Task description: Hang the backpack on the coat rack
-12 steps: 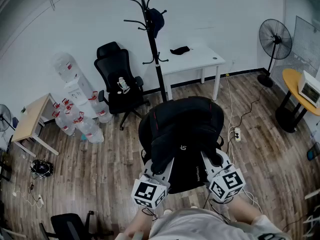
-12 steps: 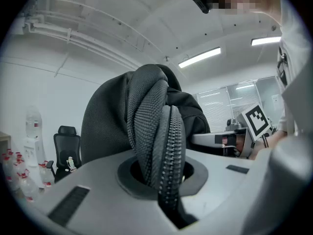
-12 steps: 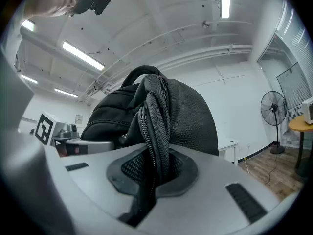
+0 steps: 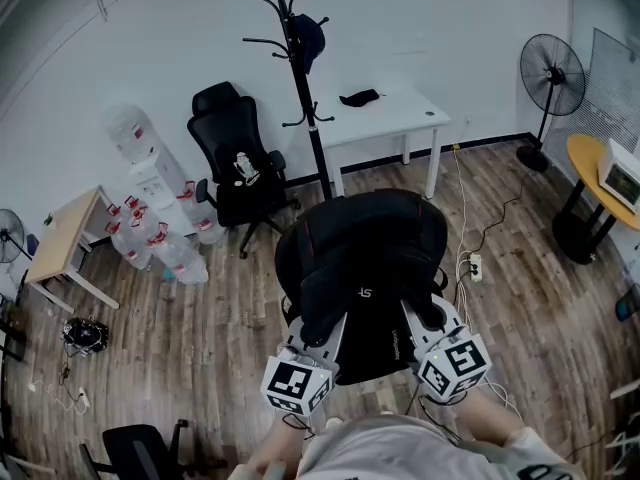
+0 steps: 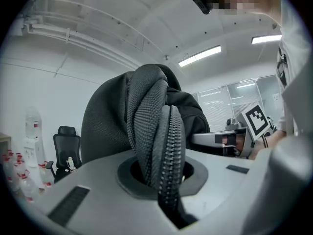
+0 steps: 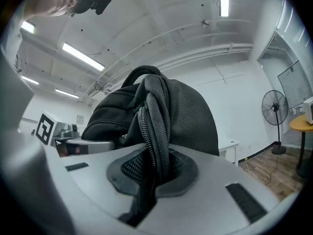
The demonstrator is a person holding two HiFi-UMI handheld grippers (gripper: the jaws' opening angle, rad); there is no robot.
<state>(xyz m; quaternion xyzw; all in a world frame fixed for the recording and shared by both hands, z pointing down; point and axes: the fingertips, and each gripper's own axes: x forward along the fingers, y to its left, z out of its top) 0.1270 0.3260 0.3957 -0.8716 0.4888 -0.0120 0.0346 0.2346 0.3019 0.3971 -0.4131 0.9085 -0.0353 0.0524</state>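
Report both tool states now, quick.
Left tool: closed on the backpack.
Right tool: closed on the backpack too.

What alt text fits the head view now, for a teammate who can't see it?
A black backpack is held up by the left gripper and the right gripper, each shut on it. Ahead across the wood floor stands a black coat rack bearing a dark cap, between an office chair and a white table.
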